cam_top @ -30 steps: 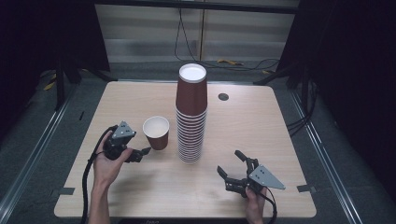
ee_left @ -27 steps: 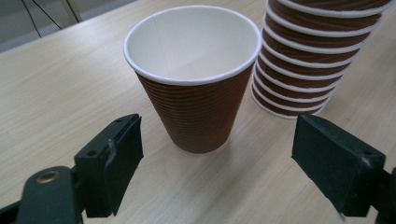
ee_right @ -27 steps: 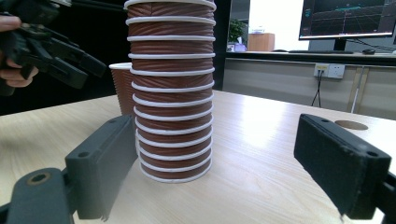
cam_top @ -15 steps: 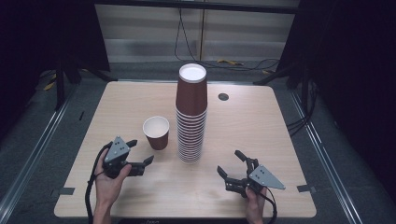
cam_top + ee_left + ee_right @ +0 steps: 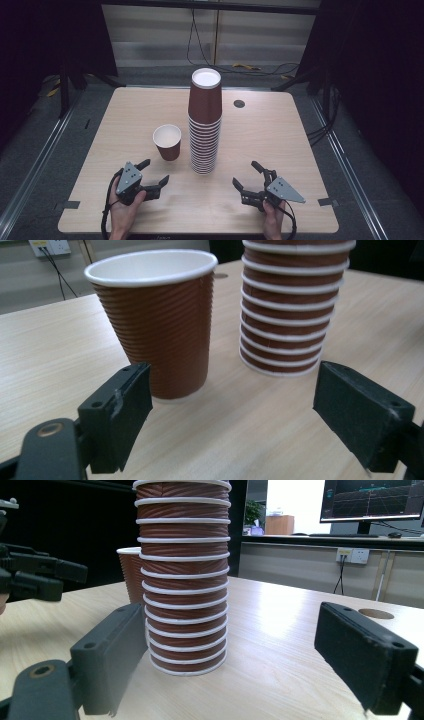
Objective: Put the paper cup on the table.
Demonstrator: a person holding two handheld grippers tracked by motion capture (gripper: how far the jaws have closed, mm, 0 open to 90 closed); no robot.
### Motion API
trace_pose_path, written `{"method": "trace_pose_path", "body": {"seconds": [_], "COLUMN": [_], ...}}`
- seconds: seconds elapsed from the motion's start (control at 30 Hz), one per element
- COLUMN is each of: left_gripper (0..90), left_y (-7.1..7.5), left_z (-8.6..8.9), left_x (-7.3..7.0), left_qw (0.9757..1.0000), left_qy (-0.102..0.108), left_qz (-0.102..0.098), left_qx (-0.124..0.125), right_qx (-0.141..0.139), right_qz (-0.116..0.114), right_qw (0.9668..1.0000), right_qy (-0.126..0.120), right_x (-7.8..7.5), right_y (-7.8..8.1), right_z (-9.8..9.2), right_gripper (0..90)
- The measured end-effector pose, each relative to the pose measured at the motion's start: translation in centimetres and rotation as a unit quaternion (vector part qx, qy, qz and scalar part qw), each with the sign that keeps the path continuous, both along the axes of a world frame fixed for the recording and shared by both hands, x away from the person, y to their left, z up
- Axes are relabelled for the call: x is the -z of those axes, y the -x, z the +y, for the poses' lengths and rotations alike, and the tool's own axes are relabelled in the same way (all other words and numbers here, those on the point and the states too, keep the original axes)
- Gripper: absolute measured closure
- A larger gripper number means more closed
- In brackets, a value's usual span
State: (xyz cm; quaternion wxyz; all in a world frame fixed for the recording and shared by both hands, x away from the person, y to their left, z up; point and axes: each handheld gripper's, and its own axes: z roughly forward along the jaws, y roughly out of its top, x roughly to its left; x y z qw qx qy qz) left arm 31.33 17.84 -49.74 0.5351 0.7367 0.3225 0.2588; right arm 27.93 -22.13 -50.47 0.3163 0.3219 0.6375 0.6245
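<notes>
A single brown ribbed paper cup stands upright on the wooden table, just left of a tall stack of the same cups. My left gripper sits low near the front edge, a short way in front of the single cup, open and holding nothing. In the left gripper view the cup and the stack stand beyond the open jaws. My right gripper rests at the front right, open and empty, facing the stack. The single cup peeks out behind that stack.
A round cable hole lies in the table behind the stack on the right. The left gripper appears at the left edge of the right gripper view. Dark floor and metal rails surround the table.
My left gripper has drawn back from beside the single cup toward the table's front edge and sunk lower. The right gripper and the cups have stayed put.
</notes>
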Motion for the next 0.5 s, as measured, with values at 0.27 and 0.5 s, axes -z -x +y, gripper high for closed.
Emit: {"method": "trace_pose_path", "body": {"seconds": [0.27, 0.5], "left_gripper": [15.6, 15.5], "left_y": [0.6, 1.2], "left_z": [-0.2, 0.1], "left_x": [1.1, 1.3], "left_qw": [0.9988, 0.9963], "left_qy": [0.033, 0.052], "left_qz": [-0.024, -0.052], "left_qx": [-0.028, -0.046], "right_qx": [0.0, -0.001], "right_qz": [0.0, 0.0], "right_qw": [1.0, 1.0], "right_qy": [0.0, 0.0], "right_x": [0.0, 0.0], "right_y": [0.0, 0.0], "right_z": [0.0, 0.0], "right_gripper": [12.8, 12.9]}}
